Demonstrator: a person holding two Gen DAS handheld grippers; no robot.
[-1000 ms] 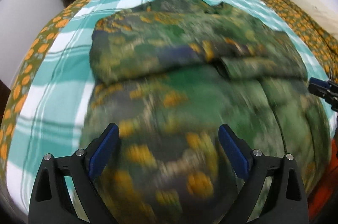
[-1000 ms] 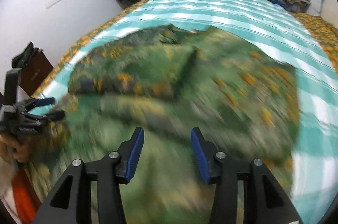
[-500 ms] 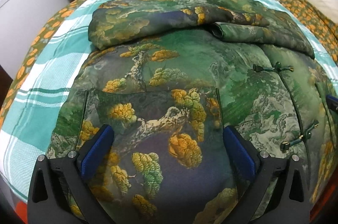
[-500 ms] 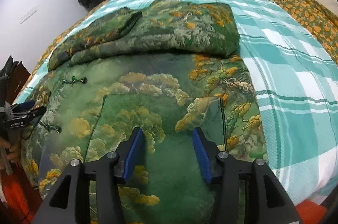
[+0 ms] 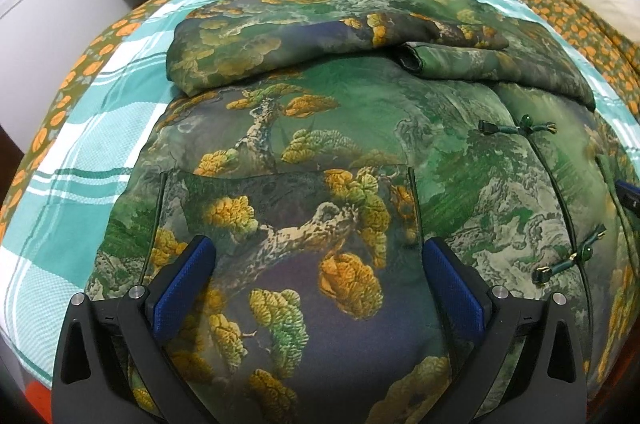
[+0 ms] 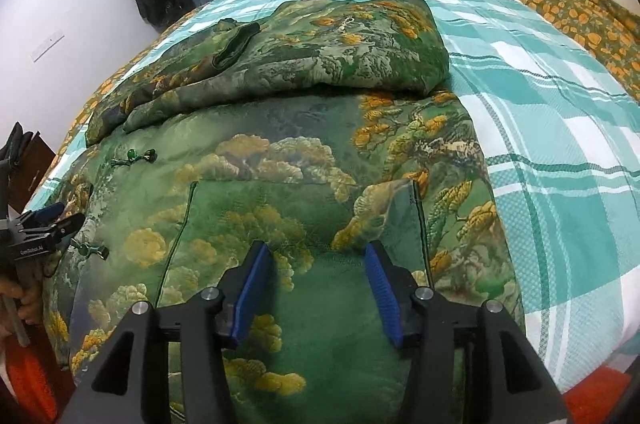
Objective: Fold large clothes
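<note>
You get one readable mark — small white lettering on the black body of the left hand-held gripper [image 6: 52, 220], seen at the left edge of your right wrist view. It looks like "GenRobot.AI" (the print is tiny, so the letters are not fully certain). Nothing else you see carries text, a number or a sign that can be read.

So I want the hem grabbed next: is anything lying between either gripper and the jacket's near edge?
Nothing visible. The left gripper and right gripper hang open directly over the green printed jacket, bare fabric between their fingers.
</note>
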